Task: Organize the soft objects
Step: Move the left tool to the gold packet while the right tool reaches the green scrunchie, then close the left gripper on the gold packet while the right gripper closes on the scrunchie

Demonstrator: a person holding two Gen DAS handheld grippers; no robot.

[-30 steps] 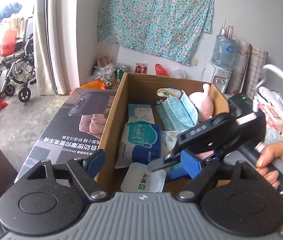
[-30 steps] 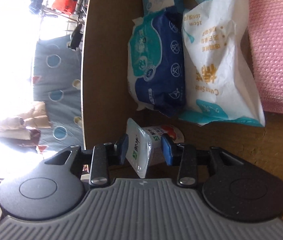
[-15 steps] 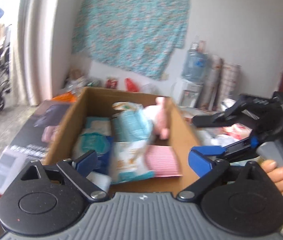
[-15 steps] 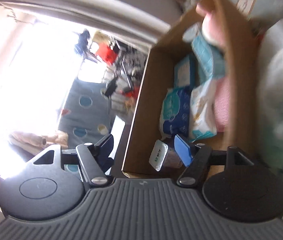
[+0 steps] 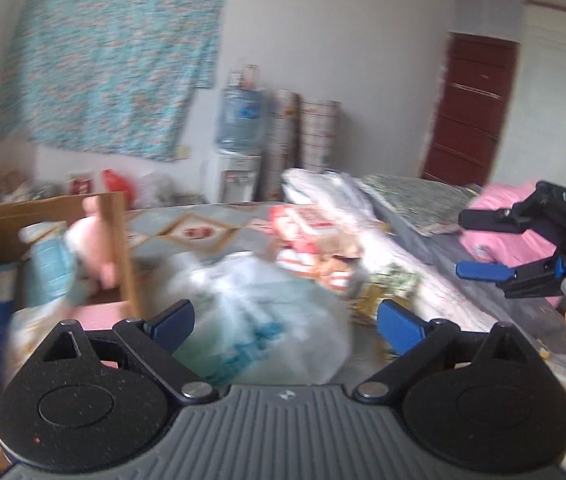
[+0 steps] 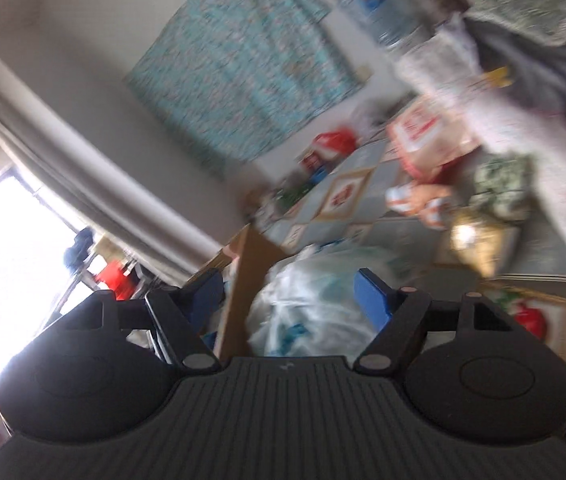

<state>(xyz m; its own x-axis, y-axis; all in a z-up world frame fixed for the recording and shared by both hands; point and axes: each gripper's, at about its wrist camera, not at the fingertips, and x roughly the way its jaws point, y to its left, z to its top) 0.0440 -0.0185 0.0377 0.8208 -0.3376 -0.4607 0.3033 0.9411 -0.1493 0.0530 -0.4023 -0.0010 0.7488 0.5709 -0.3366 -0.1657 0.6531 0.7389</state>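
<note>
A cardboard box [image 5: 119, 248] stands at the left, filled with a pink plush toy [image 5: 91, 240] and several soft packs. A clear plastic bag [image 5: 267, 300] with blue-printed contents lies beside it on the bed. My left gripper [image 5: 285, 318] is open wide just short of the bag, with nothing between its pads. To the right, a hand holds my right gripper [image 5: 461, 243], which is empty, its jaws opening. In the blurred right wrist view the right gripper [image 6: 287, 284] faces the box wall [image 6: 251, 280] and the plastic bag [image 6: 307, 292].
Red-and-white packages [image 5: 307, 224] and a green-patterned bundle [image 5: 395, 276] lie further back on the patterned bedspread [image 5: 187, 232]. Pink bedding [image 5: 499, 220] is at the right. A water dispenser [image 5: 239, 120] and a dark red door [image 5: 471, 108] stand by the far wall.
My right gripper let go of the small white pouch in the box, opened and swung up and out toward the bed. My left gripper opened wider and swung right toward the plastic bag.
</note>
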